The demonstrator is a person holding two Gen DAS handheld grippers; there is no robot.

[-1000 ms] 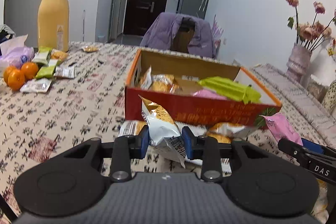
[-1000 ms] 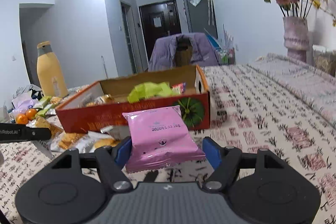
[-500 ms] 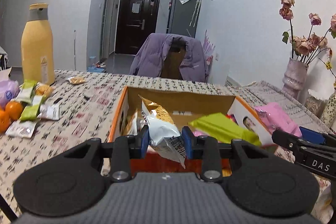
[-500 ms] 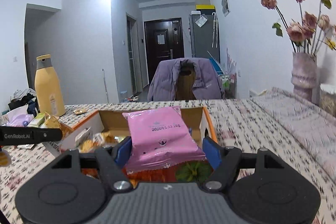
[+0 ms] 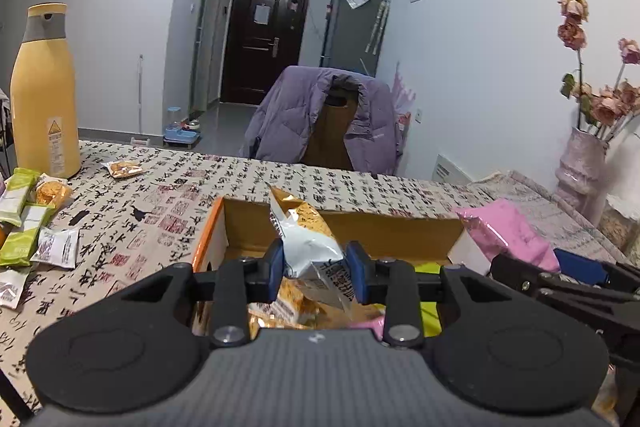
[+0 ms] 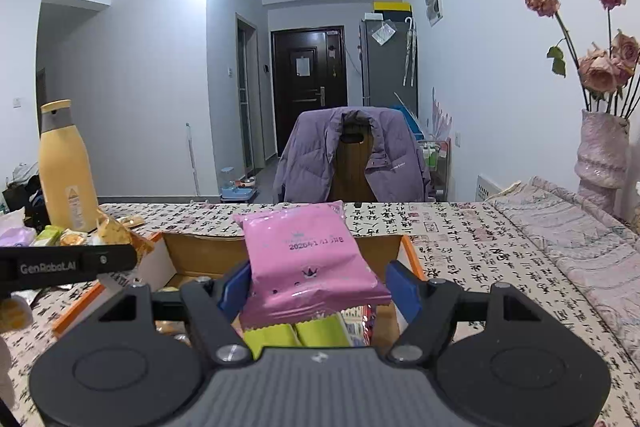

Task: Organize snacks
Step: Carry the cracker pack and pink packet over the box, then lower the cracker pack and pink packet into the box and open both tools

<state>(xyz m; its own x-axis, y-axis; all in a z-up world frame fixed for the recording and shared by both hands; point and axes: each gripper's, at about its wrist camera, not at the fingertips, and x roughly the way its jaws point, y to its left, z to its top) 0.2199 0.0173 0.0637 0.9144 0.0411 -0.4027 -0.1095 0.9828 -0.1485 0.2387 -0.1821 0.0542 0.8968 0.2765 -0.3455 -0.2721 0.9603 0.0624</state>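
Both packets have travelled from in front of the cardboard box point(image 5: 400, 227) to above it. The left gripper point(image 5: 314, 267) pinches the silver-orange snack bag point(image 5: 308, 247) at frame centre; the right gripper point(image 6: 316, 283), jaws half-spread, clamps the pink packet point(image 6: 308, 263). Step: delivery. Next, presumably lower and release inside the box on the bench point(image 5: 160, 203).

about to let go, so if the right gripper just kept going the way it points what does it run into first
Probably the cardboard box's inner far wall; the right gripper, shut on the pink packet, points slightly downward over the box. Depth is unclear.

Two wrist views, close over the box point(image 5: 400, 233) (shared).
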